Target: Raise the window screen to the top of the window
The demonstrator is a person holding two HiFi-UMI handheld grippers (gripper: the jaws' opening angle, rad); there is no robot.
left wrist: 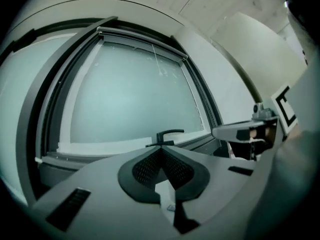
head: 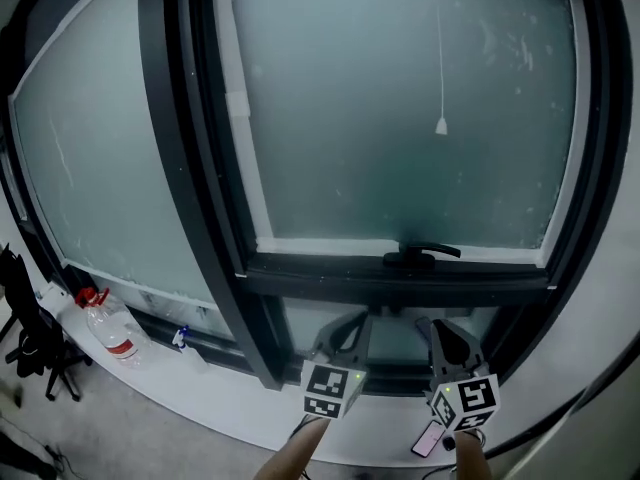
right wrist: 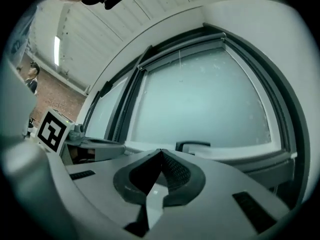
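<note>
The dark-framed window [head: 200, 148] has frosted glass. A thin pull cord ends in a white toggle [head: 441, 126] in front of the upper pane. The screen's bar lies along the top of the frame [left wrist: 142, 39] [right wrist: 182, 51]. A black window handle [head: 422, 255] [left wrist: 167, 135] [right wrist: 192, 145] sits on the lower rail. Both grippers hang low, below that rail and pointing at the window. My left gripper [head: 345, 330] [left wrist: 161, 148] is shut with nothing between its pads. My right gripper [head: 447, 333] [right wrist: 160, 150] is also shut and empty. Each one shows beside the other in the gripper views.
On the sill at the left stand a clear water bottle with a red cap [head: 112, 330] and a small spray bottle [head: 182, 340]. A phone [head: 428, 438] lies on the sill under my right gripper. A black stand [head: 30, 343] is at the far left.
</note>
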